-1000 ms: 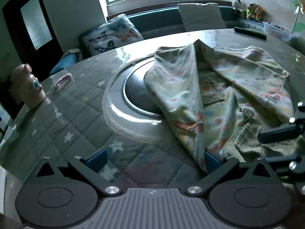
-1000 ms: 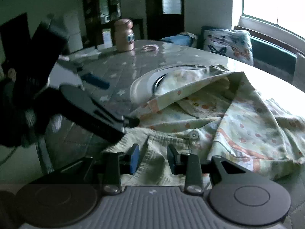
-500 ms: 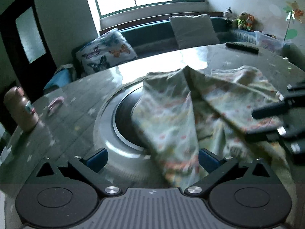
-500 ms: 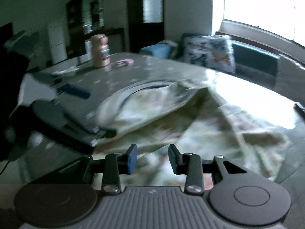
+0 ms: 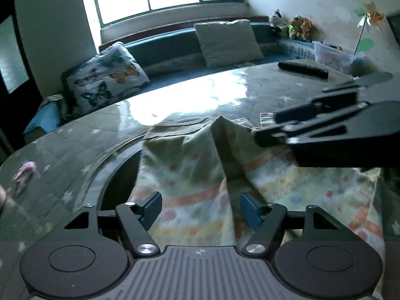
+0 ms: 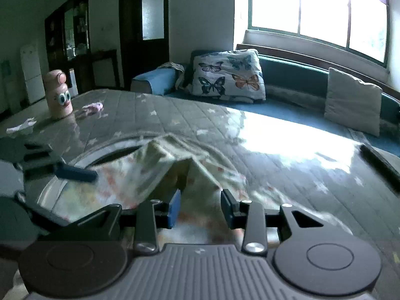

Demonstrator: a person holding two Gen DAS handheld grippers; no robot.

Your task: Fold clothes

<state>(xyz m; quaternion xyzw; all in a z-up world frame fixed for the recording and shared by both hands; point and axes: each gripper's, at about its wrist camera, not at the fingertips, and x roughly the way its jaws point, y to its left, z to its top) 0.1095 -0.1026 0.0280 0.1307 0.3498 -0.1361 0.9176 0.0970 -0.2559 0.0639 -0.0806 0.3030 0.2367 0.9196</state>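
Both tongs, left and right, hang spread over the rumpled garment mid-frame; better pinch matching edges, then fold evenly.

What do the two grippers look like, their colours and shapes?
Both look alike. The left gripper and right gripper have a black body with a ribbed grey centre plate, two round black discs, black linkage arms with silver pivot screws, and blue finger pads. No cables or sleeves show.
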